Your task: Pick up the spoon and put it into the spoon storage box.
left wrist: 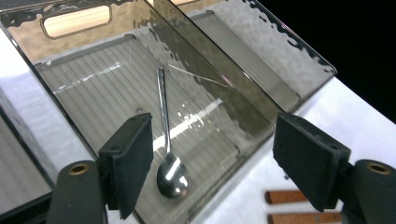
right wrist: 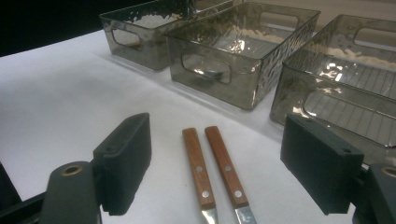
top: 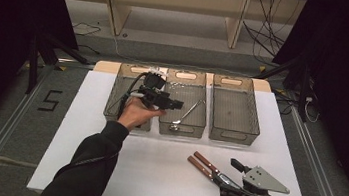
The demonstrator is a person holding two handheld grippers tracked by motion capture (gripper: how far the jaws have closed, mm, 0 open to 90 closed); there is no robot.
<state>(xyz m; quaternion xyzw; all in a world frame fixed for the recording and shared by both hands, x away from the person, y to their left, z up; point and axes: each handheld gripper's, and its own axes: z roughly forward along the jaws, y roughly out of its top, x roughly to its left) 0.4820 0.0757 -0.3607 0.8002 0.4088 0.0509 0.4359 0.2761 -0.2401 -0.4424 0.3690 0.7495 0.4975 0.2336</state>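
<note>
Nearest you, your right gripper (top: 233, 164) rests low on the white table (top: 162, 177), jaws spread wide with nothing between them. Two wooden-handled knives (right wrist: 215, 169) lie side by side in front of its jaws, well short of the middle bin (top: 184, 107); each has a reddish-brown handle with two pale rivets, and the steel blades run back toward you.

Farther out, your left gripper (top: 177, 105) hangs over the middle bin, its jaws standing wide apart and gripping nothing. The spoon (left wrist: 168, 154) lies on the ribbed floor of that middle bin: polished steel, a thin straight handle, and a rounded bowl that mirrors the light. Its bowl sits by the bin's near wall, and the handle slants away toward the far wall.

The middle bin is smoky, see-through plastic with rippled walls and a cut-out grip at each end. A matching left bin (top: 117, 96) and right bin (top: 235, 110) stand just beside it.
</note>
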